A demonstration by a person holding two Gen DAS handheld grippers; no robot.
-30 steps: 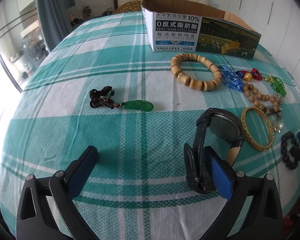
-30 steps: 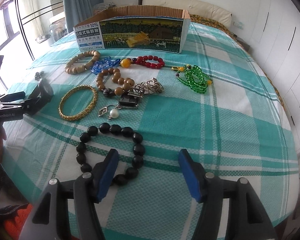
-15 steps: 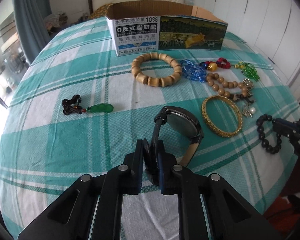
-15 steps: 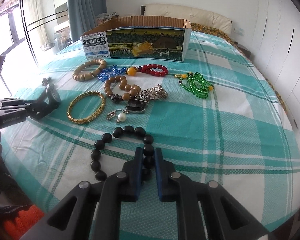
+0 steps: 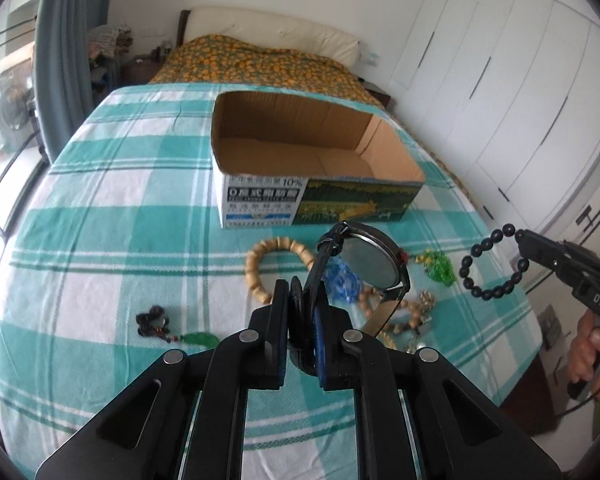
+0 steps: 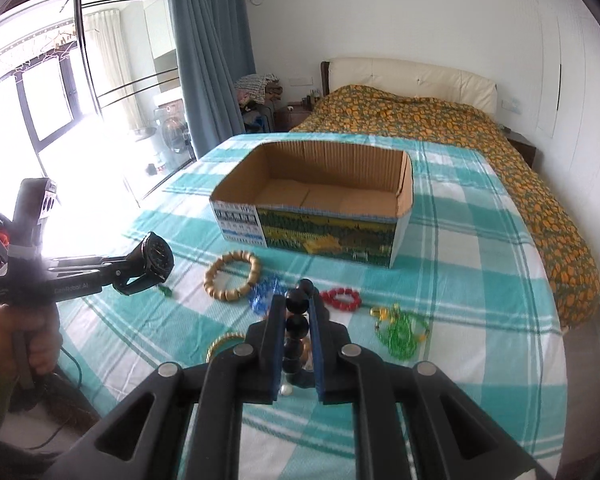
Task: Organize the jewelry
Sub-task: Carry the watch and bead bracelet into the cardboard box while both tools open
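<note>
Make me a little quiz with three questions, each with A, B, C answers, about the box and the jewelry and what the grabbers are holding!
1. Where is the red bead bracelet?
A. inside the cardboard box
B. on the checked cloth in front of the box
C. in a gripper

2. What colour are the beads of the bracelet in the right gripper?
A. black
B. white
C. orange

3. What is the left gripper doing?
A. standing wide open
B. clamped on a watch's strap
C. clamped on a gold bangle

Answers:
1 B, it lies on the cloth short of the cardboard box, which looks empty.
2 A, the string of beads between the blue pads is black.
3 B, the pads pinch the dark strap of the watch, held up off the cloth.
</note>
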